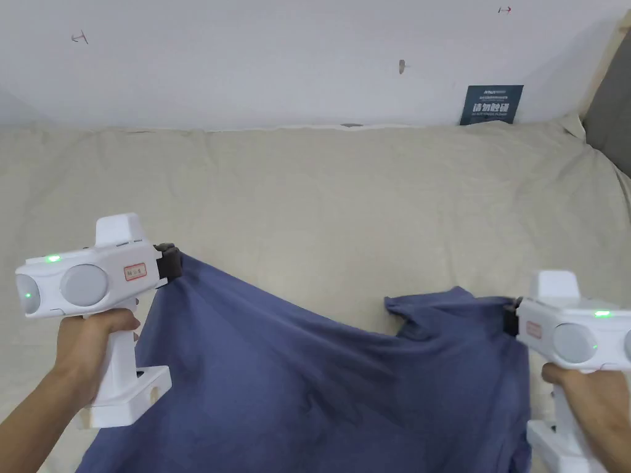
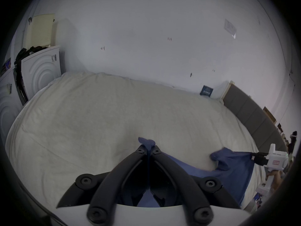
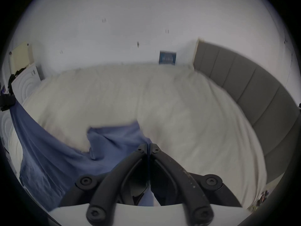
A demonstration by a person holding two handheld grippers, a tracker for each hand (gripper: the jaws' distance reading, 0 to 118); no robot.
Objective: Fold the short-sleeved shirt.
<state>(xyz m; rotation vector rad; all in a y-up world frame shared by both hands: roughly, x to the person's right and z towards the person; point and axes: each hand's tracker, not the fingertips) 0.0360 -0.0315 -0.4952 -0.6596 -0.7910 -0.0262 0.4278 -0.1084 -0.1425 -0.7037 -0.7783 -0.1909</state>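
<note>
- The blue short-sleeved shirt point(image 1: 308, 382) hangs stretched between the two grippers above the cream-covered bed point(image 1: 345, 197), sagging in the middle.
- The left gripper point(image 1: 171, 262) has its jaws pressed together on one corner of the shirt; in the left gripper view a small tuft of blue cloth point(image 2: 146, 142) sticks out past the closed tips point(image 2: 148, 148).
- The right gripper point(image 1: 510, 315) has its jaws pressed together on the opposite edge, beside a sleeve point(image 1: 425, 308) that stands up in a loose fold.
- The right gripper view shows the cloth caught as a thin line between the meeting tips point(image 3: 148, 147), with the shirt running away to the left of the picture toward the other gripper.
- The left gripper is held higher than the right in the head view.
- The head view shows both hands on the white handles, left hand point(image 1: 86, 351) and right hand point(image 1: 585, 394).
- The gripper views add a grey padded headboard point(image 3: 244, 86) along the bed's right side and white appliances point(image 2: 40, 73) at its left end.
- A small dark blue sign point(image 1: 491, 105) leans against the white wall point(image 1: 246, 61).
</note>
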